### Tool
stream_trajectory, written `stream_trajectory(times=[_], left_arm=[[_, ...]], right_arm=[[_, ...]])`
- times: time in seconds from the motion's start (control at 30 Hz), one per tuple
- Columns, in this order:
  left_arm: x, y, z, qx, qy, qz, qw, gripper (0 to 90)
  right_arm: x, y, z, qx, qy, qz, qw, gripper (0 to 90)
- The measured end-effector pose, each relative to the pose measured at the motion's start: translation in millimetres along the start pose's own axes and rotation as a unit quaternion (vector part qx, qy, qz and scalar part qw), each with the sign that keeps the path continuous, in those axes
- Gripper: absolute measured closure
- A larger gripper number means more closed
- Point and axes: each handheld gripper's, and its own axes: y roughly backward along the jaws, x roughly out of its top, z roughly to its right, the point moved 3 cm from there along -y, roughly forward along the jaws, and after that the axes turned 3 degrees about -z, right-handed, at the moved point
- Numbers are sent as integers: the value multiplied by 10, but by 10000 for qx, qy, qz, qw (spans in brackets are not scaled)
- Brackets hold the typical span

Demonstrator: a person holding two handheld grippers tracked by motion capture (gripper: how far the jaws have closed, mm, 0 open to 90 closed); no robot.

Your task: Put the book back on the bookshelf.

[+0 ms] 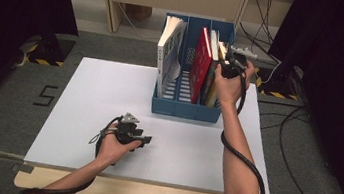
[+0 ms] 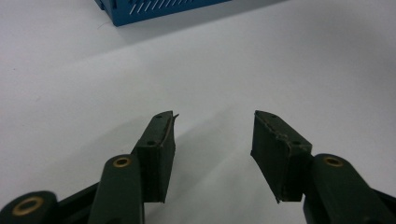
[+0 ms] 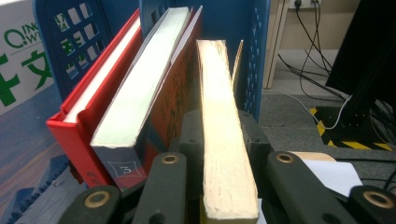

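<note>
Gripping the yellowed book [image 3: 224,140] edge-on, right gripper [image 3: 219,140] pads risk slipping or snagging the orange neighbour [image 3: 140,107] beside them; left gripper [image 2: 212,140] jaws apart, empty.

The person's left forearm comes in low from the near edge, its hand [image 1: 114,145] resting with the left gripper [image 1: 145,139] pointing across to the right, jaws standing apart with nothing between them. The right arm stretches forward, wrist raised, the right gripper [image 1: 229,60] tipped downward and its jaws clamped on both faces of a yellow-edged book [image 3: 224,135].
</note>
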Motion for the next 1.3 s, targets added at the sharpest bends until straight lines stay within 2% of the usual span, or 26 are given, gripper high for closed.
stream_trajectory(times=[0.53,0.8,1.03,1.13,1.3], left_arm=[[-11,0,-11,-7,2,-7,10000,489],[-18,4,-22,-12,43,6,10000,489],[-31,12,-25,-8,38,17,10000,488],[-33,18,-31,1,43,13,10000,488],[-30,24,-27,0,51,26,10000,488]], right_arm=[[12,-97,-18,-56,27,104,9999,761],[-12,-151,-27,-66,13,70,10000,759],[-34,-132,-29,-35,100,21,9999,750],[-57,-100,-33,-3,36,-43,10000,743],[-103,-44,-34,11,78,-78,9999,739]])
